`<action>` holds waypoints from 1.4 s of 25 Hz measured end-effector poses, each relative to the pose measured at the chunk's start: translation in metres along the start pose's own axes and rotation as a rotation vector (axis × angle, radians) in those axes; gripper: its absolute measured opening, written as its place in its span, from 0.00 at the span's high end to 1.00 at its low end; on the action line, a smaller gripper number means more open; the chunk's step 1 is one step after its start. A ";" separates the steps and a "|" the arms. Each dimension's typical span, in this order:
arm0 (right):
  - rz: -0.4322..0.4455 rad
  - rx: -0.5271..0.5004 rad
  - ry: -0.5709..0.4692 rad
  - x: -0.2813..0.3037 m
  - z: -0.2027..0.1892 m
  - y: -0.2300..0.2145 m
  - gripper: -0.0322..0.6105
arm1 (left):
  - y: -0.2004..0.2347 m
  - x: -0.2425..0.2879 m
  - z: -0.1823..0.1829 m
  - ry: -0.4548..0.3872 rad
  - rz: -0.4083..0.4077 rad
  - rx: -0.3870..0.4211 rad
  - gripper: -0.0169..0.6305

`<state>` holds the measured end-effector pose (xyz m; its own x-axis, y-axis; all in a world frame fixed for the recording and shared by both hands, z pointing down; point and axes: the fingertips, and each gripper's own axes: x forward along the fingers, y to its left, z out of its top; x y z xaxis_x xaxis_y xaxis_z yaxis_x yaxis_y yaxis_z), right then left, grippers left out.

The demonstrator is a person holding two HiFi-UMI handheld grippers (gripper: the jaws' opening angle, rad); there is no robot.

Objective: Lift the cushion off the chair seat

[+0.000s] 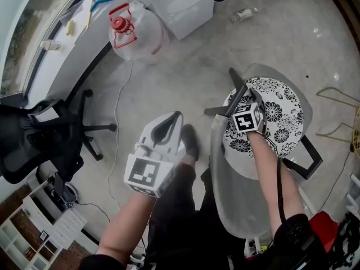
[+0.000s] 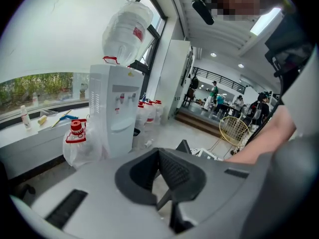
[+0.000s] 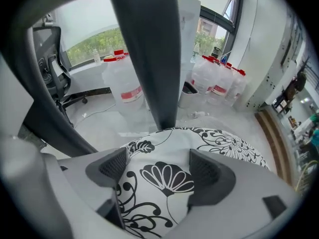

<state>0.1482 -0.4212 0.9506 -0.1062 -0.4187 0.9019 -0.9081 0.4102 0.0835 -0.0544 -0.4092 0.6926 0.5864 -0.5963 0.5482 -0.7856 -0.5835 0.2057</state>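
While the cushion (image 1: pixel 278 117) lies flat on the seat of the clear plastic chair (image 1: pixel 228 190) at the right of the scene, the right gripper (image 1: pixel 243 101) sits over its left near edge. In the right gripper view, the right gripper (image 3: pixel 159 166) has its jaws apart. The black-and-white floral cushion (image 3: pixel 169 178) fills the gap between them, with a fan-shaped flower print midway between the two dark pads (image 3: pixel 112 166). The fabric runs under and past both pads toward the far side. Cannot tell if the pads press on it; it looks flat, not pinched or raised.

The left gripper (image 1: pixel 171 122) is held well left of the chair, above bare floor, apart from the cushion. In the left gripper view, the left gripper (image 2: pixel 159 168) has its jaws together at the tips, with nothing in them. It points at a white water dispenser (image 2: pixel 117 108) with a bottle (image 2: pixel 127 31) upside down on top.

A water jug with a red cap (image 1: pixel 135 30) stands on the floor at far left, beside a white counter (image 1: pixel 67 44). A black office chair (image 1: pixel 39 134) stands at near left. More red-capped jugs (image 3: pixel 217 78) stand beyond the cushion in the right gripper view. A yellow wire frame (image 2: pixel 233 129) shows at far right.
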 end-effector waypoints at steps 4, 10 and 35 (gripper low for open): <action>-0.013 0.000 0.013 0.001 -0.002 -0.001 0.33 | -0.004 0.002 -0.005 0.007 -0.016 -0.010 0.96; -0.014 0.004 0.016 0.001 -0.003 -0.001 0.36 | -0.016 0.002 -0.007 0.013 -0.065 -0.036 0.96; 0.068 0.061 0.010 -0.033 -0.015 0.012 0.86 | -0.041 -0.014 0.014 0.009 -0.086 0.001 0.96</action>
<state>0.1466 -0.3900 0.9282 -0.1648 -0.3828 0.9090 -0.9221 0.3870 -0.0042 -0.0273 -0.3842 0.6654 0.6499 -0.5387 0.5361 -0.7322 -0.6330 0.2514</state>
